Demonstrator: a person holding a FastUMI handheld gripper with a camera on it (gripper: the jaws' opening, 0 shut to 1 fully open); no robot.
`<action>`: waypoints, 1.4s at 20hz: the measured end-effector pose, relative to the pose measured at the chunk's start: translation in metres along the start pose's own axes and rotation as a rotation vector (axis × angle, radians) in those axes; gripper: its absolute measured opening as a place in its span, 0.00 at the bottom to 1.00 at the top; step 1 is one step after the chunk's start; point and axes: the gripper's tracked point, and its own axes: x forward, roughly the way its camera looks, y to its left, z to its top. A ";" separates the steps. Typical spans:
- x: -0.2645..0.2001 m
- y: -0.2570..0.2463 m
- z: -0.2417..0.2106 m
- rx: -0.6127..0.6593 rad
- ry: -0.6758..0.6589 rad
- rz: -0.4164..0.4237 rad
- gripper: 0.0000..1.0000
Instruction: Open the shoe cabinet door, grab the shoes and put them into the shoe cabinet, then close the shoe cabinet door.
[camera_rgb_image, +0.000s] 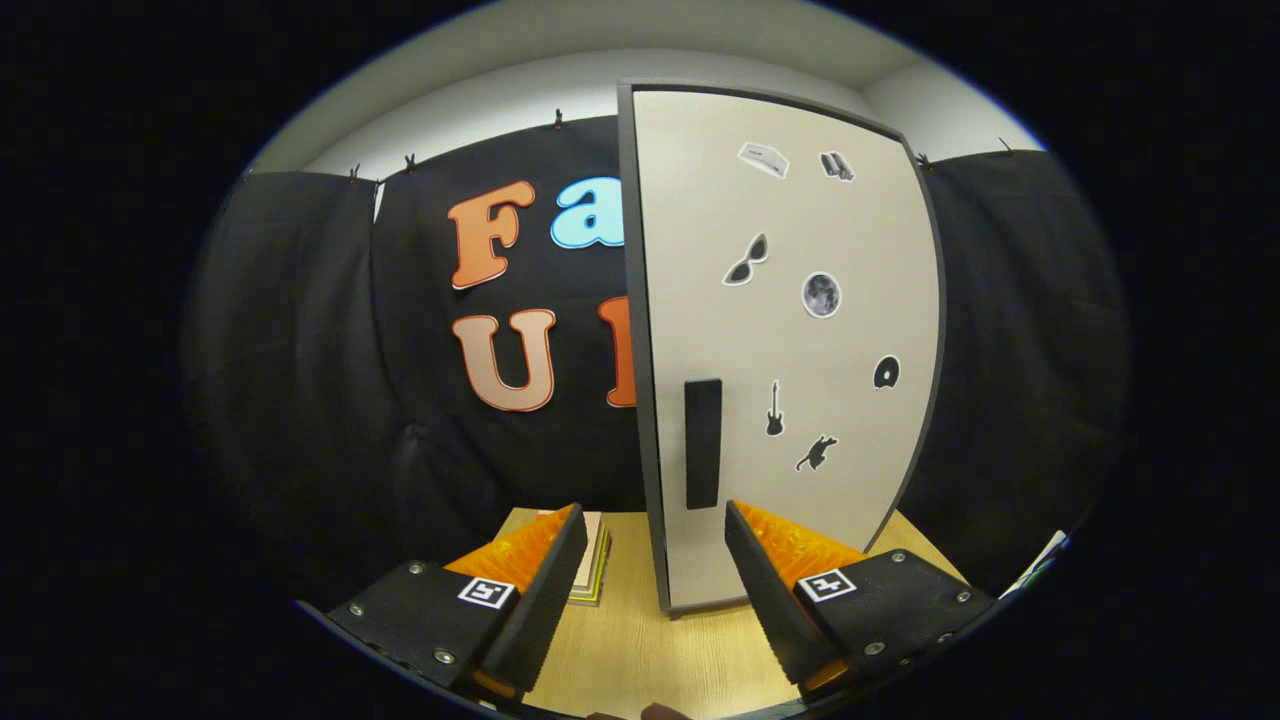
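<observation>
A tall shoe cabinet (790, 330) stands just ahead of me on a wooden tabletop (650, 650). Its pale door, dotted with small black stickers, looks shut. A dark vertical handle (703, 443) sits near the door's left edge, just beyond the gap between my fingers. My gripper (655, 530) is open and holds nothing, with one fingertip (570, 535) left of the cabinet's corner and the other (745, 530) in front of the door.
A small stack of flat, pale items (592, 570) lies on the table left of the cabinet, behind the left finger. Black cloth walls close the booth behind and on both sides.
</observation>
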 end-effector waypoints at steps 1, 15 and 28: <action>-0.011 -0.009 0.005 0.012 -0.014 -0.001 0.88; -0.205 -0.154 0.020 -0.121 -0.150 -0.009 0.87; -0.286 -0.213 0.024 -0.054 -0.232 0.011 0.87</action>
